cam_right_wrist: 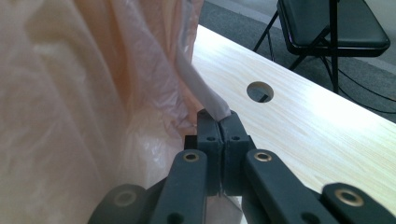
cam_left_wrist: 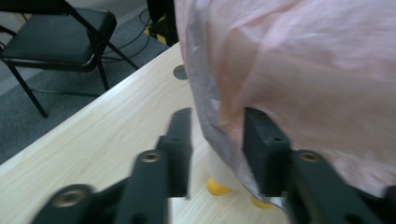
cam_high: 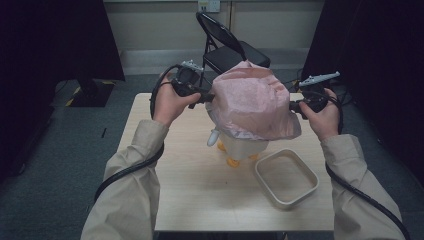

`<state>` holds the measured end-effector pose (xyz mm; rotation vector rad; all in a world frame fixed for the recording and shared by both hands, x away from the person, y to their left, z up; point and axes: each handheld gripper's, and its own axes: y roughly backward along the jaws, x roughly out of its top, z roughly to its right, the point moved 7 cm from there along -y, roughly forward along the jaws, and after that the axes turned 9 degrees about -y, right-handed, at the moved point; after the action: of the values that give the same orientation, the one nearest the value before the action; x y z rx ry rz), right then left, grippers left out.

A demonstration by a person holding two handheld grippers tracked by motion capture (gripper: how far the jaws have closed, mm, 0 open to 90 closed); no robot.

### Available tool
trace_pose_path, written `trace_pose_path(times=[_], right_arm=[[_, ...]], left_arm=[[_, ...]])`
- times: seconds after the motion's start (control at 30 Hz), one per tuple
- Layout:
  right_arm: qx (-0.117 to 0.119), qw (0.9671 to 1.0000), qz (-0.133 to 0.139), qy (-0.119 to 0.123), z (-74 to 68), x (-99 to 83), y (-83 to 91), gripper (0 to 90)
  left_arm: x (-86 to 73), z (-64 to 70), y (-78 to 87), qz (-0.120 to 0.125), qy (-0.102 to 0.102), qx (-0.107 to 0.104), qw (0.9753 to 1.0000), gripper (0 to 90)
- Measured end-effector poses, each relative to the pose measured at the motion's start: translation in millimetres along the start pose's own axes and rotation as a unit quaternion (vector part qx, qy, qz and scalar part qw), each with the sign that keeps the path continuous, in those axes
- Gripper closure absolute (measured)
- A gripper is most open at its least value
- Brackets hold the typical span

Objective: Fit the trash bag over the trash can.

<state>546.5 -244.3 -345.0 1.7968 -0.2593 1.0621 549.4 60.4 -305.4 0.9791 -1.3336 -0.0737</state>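
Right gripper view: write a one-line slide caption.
Right gripper pinches the pink plastic bag's handle beside the wooden table.

The thin bag is pale translucent pink, over a white toy with orange feet. The tray is cream. The counter is light wood grain. Each claw is black, like the folding chair; the sleeves are beige.

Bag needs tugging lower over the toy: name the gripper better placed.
Right. The right gripper is shut on the thin pink plastic bag; the left gripper stands open beside it.
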Motion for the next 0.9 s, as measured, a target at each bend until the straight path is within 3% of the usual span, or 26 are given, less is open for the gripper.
trace_pose_path(times=[0.03, 0.07, 0.13, 0.23, 0.33, 0.4, 0.5, 0.57, 0.63, 0.7, 0.77, 0.8, 0.83, 0.87, 0.9], right_arm=[[0.004, 1.0, 0.001, 0.002, 0.0, 0.8, -1.1, 88.8], [0.006, 1.0, 0.0, 0.005, 0.4, 2.1, -3.7, 88.9], [0.011, 0.9999, 0.0, 0.006, 0.7, 3.8, -6.8, 89.0], [0.017, 0.9997, 0.016, -0.002, 2.1, 9.2, -10.4, 89.5], [0.024, 0.9992, 0.033, -0.007, 1.9, 16.9, -15.2, 89.8], [0.025, 0.9991, 0.032, -0.008, 1.8, 19.0, -17.8, 89.8], [0.017, 0.9994, 0.022, -0.018, 5.7, 21.0, -27.1, 90.0], [0.003, 0.9992, -0.028, -0.027, 15.7, 9.1, -43.1, 90.0], [0.035, 0.9973, -0.04, -0.051, 18.2, -0.8, -50.6, 90.0], [0.04, 0.9974, -0.037, -0.048, 20.1, -4.3, -50.7, 90.0], [0.048, 0.9968, -0.034, -0.055, 19.9, -5.0, -49.3, 90.0], [0.044, 0.9977, -0.017, -0.05, 19.3, -2.6, -45.6, 90.0], [0.044, 0.9977, -0.017, -0.05, 19.3, -2.6, -45.6, 90.0], [0.037, 0.9988, 0.0, -0.031, 15.5, 2.1, -40.4, 90.0], [0.035, 0.9987, 0.005, -0.037, 14.8, 4.3, -37.6, 90.0]], left_arm=[[0.6, -1.6, -2.6, 0.004, -0.001, 0.001, 1.0, 73.2], [1.0, -2.4, -5.5, 0.001, 0.011, -0.011, 0.9999, 83.7], [3.2, -3.9, -7.4, -0.006, 0.009, -0.006, 0.9999, 90.0], [5.3, -6.8, -9.7, -0.009, 0.018, -0.003, 0.9998, 90.0], [0.5, -19.9, -15.7, -0.031, 0.054, 0.005, 0.9981, 90.0], [-1.0, -20.6, -17.6, -0.036, 0.056, 0.004, 0.9978, 90.0], [-5.3, -21.8, -25.9, -0.042, 0.067, -0.002, 0.9969, 90.0], [-5.0, -22.7, -28.1, -0.026, 0.067, 0.0, 0.9974, 90.0], [-6.5, -22.5, -29.6, -0.026, 0.064, 0.002, 0.9976, 90.0], [-10.7, -21.9, -34.0, -0.034, 0.083, -0.012, 0.9959, 90.0], [-11.5, -23.0, -36.6, -0.035, 0.079, -0.013, 0.9961, 90.0], [-14.6, -22.3, -40.0, -0.05, 0.088, -0.019, 0.9947, 90.0], [-17.4, -21.1, -44.2, -0.061, 0.09, -0.019, 0.9939, 90.0], [-22.3, -13.7, -53.4, -0.077, 0.091, -0.042, 0.992, 90.0], [-23.5, -11.1, -56.9, -0.077, 0.087, -0.049, 0.9921, 90.0]])
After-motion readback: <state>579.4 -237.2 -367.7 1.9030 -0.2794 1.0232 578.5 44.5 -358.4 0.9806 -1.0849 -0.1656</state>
